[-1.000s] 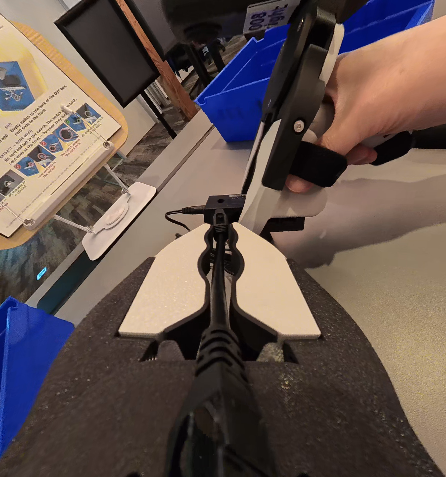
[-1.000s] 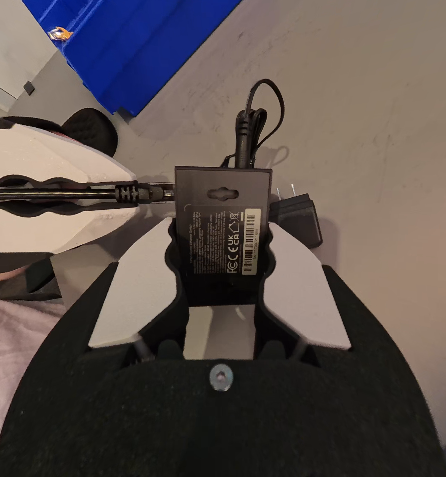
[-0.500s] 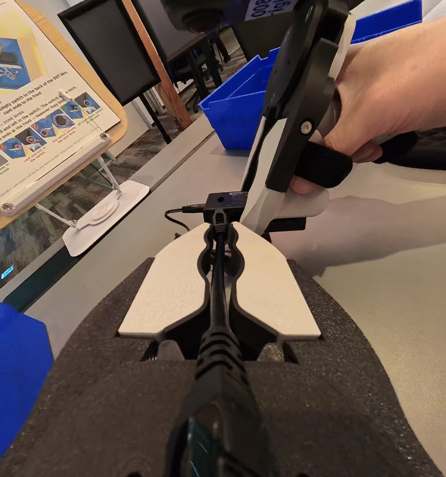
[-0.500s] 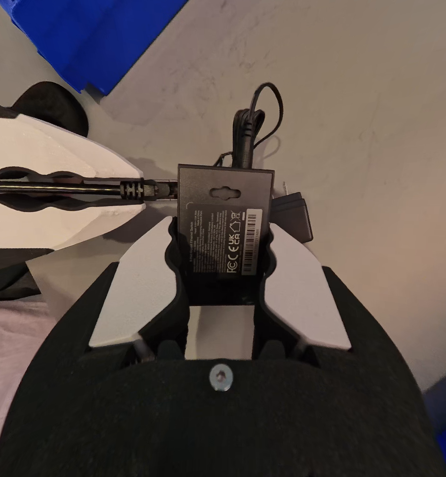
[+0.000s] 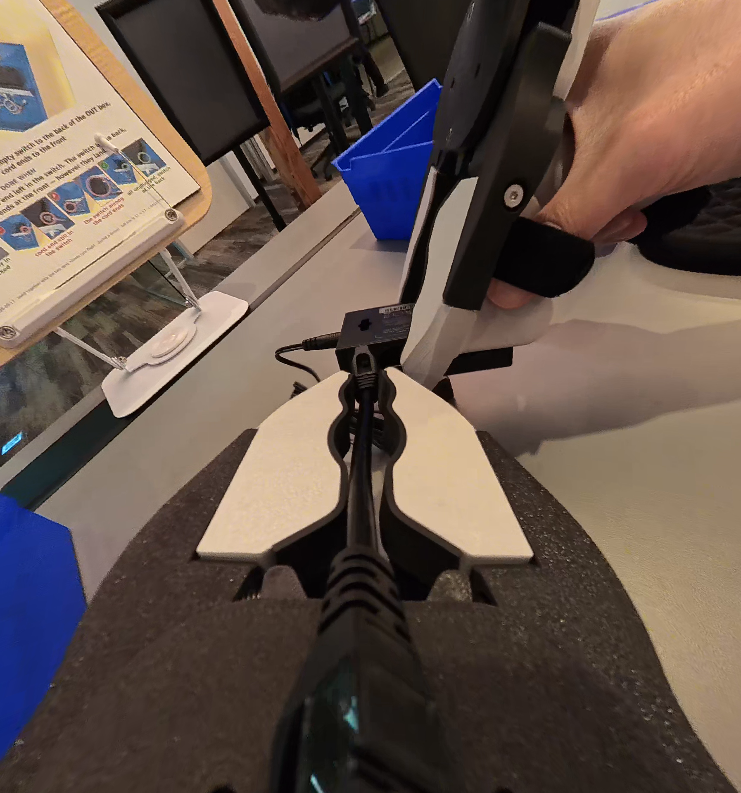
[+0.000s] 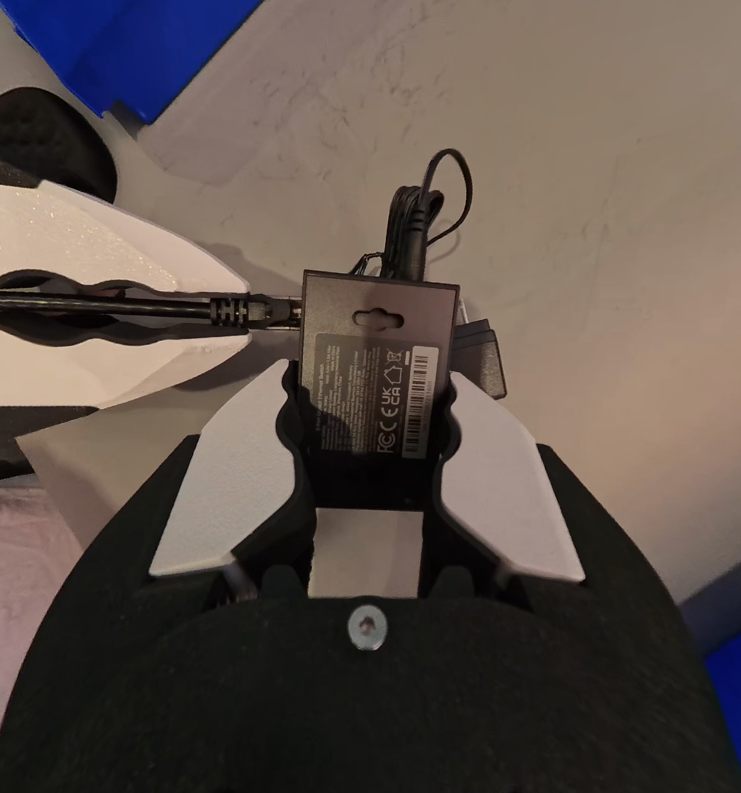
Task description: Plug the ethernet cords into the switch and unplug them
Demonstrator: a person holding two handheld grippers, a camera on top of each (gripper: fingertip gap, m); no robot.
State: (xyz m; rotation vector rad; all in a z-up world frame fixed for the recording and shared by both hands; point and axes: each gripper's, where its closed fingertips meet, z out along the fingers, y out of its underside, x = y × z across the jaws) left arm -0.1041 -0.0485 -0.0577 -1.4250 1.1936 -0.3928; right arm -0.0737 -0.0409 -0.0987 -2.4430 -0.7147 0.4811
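Note:
My right gripper (image 6: 369,370) is shut on the black switch (image 6: 377,343), label side up, pads pressing its two long sides. It also shows in the left wrist view (image 5: 429,343), coming down onto the switch (image 5: 373,328). My left gripper (image 5: 365,377) is shut on a black ethernet cord (image 5: 362,472). The cord's plug (image 5: 363,364) sticks out past the fingertips and sits at a port on the switch's side. The right wrist view shows this from above: the left gripper (image 6: 244,309), the plug (image 6: 253,310) and its clear tip at the switch's edge.
A black power cable (image 6: 407,231) is plugged into the switch's far end, and its adapter (image 6: 482,356) lies beside it. Blue bins stand at the back (image 5: 386,180) and near left (image 5: 17,600). An instruction board on a stand (image 5: 81,193) is beyond the grey table's left edge (image 5: 248,274).
Both grippers have shifted together a little, so the bins and board slide in view. The grasps on cord and switch are unchanged, and the plug stays at the port.

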